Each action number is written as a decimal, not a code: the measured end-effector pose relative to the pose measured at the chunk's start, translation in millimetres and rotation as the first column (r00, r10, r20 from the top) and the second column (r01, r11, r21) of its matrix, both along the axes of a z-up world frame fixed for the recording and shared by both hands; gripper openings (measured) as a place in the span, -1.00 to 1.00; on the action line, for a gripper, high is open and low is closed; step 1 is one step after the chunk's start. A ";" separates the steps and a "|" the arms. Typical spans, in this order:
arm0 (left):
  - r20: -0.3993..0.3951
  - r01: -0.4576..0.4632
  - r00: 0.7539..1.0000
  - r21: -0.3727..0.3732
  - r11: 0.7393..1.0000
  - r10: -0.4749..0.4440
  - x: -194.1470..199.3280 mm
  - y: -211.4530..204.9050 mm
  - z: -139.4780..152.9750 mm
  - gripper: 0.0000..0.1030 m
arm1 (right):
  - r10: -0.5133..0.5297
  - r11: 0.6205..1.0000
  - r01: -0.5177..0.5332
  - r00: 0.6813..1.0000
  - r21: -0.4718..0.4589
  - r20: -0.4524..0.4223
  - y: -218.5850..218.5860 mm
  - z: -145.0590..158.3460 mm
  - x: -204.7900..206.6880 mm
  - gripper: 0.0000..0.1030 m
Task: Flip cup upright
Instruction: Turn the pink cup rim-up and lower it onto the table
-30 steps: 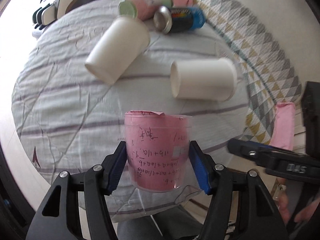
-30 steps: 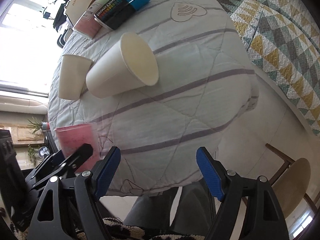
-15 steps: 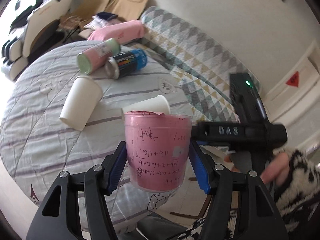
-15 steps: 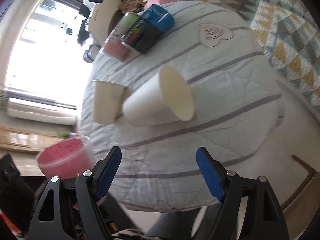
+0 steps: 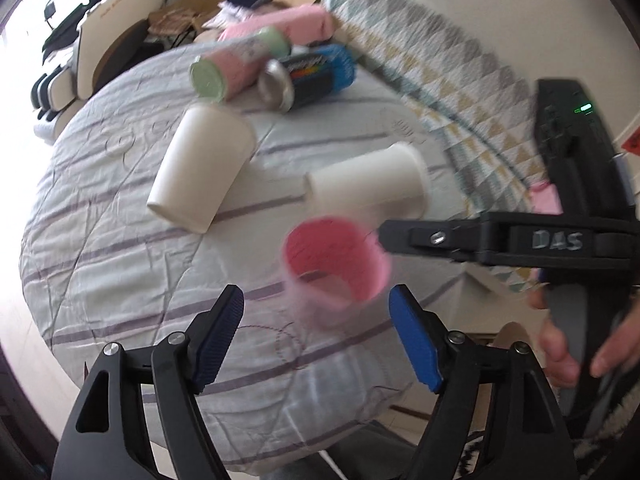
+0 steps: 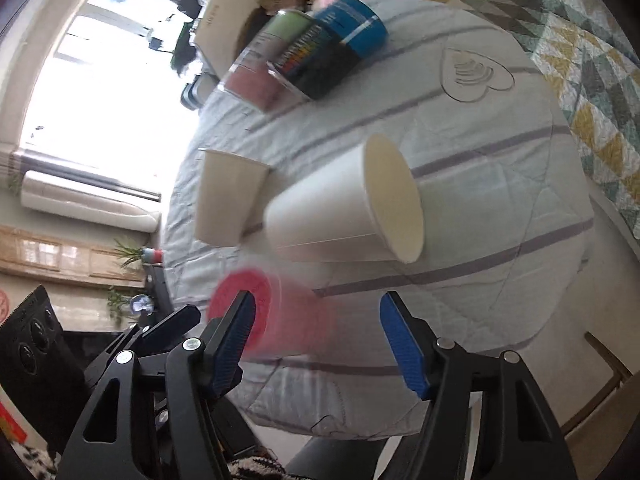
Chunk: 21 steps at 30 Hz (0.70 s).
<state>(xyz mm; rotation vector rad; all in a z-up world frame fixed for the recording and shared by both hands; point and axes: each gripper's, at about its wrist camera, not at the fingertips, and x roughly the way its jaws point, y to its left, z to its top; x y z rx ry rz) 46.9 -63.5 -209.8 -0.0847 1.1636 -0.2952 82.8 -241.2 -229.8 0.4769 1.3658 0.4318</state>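
Observation:
The clear cup lined with pink paper point(image 5: 334, 268) is blurred, mouth up, at the near edge of the round table point(image 5: 100, 240), just ahead of my left gripper point(image 5: 316, 338). The left gripper is open and not touching it. The cup also shows blurred in the right wrist view point(image 6: 260, 316), partly behind that gripper's left finger. My right gripper point(image 6: 316, 340) is open and empty; its body point(image 5: 500, 240) reaches in from the right beside the cup.
Two white paper cups point(image 5: 200, 168) point(image 5: 368, 188) lie on their sides mid-table. A pink-and-green can point(image 5: 236, 66) and a blue-black can point(image 5: 308, 78) lie at the far edge. A patterned sofa point(image 5: 440, 92) stands behind on the right.
My left gripper opened and let go of the pink cup, which now sits blurred on the table edge. The right gripper has come closer to the cup.

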 end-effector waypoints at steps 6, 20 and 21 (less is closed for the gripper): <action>-0.025 -0.005 1.000 -0.029 1.000 0.004 -0.6 5.8 -4.9 0.58 | -0.020 1.000 0.020 1.000 -0.015 0.004 -3.8 -0.8 -4.1 0.31; -0.001 0.022 1.000 -0.028 0.999 -0.022 -10.9 -5.2 16.2 0.65 | -0.113 0.993 0.113 0.994 -0.011 0.007 -29.7 16.0 -15.8 0.31; 0.002 0.023 1.000 -0.029 0.999 -0.023 -12.1 -6.0 18.1 0.66 | -0.120 0.993 0.120 0.993 -0.013 0.009 -31.7 18.2 -17.3 0.31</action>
